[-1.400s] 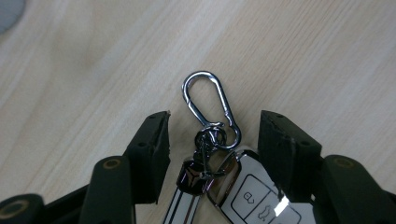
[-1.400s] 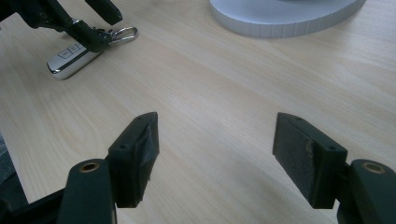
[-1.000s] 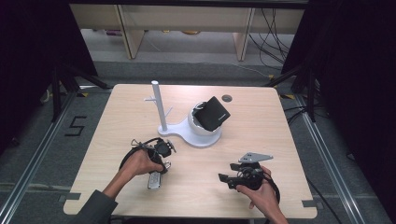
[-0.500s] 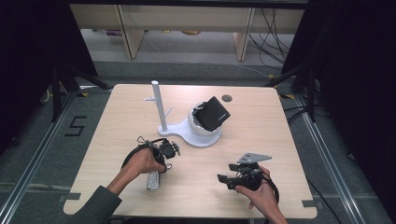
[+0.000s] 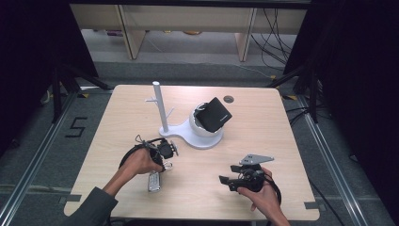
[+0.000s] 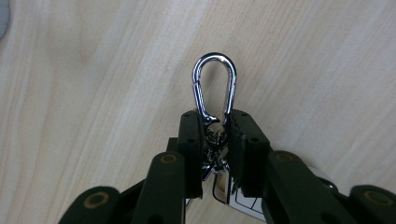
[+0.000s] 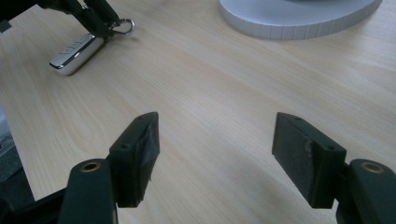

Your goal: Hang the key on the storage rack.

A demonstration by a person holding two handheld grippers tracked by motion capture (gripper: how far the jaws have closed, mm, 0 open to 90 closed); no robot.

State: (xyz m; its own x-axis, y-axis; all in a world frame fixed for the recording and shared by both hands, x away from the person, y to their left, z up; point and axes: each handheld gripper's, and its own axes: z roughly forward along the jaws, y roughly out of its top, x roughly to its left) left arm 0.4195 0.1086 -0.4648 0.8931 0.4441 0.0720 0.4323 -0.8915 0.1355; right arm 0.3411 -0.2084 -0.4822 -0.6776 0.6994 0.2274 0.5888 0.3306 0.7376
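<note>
The left gripper (image 5: 165, 151) sits at lower left of the high view, held by a hand on a sleeved forearm rising from the bottom edge. Its jaws have just been closing and stand nearly together. The right gripper (image 5: 225, 181), at lower right, rests with jaws spread wide.

High view: fixed above the near edge, facing forward and down, far enough to take in the whole table (image 5: 117, 117), stand (image 5: 197, 134) near centre, hands entering from 6 o'clock. Left gripper view: riding the left gripper (image 6: 217, 140), looking straight down, very close to the wood, clip (image 6: 215, 86) at 12 o'clock. Right gripper view: riding the right gripper (image 7: 215, 144), low and nearly level across the tabletop, stand base (image 7: 299, 18) at 1 o'clock, clip at 11 o'clock. Shared by all three: the clip and the wood around it.
</note>
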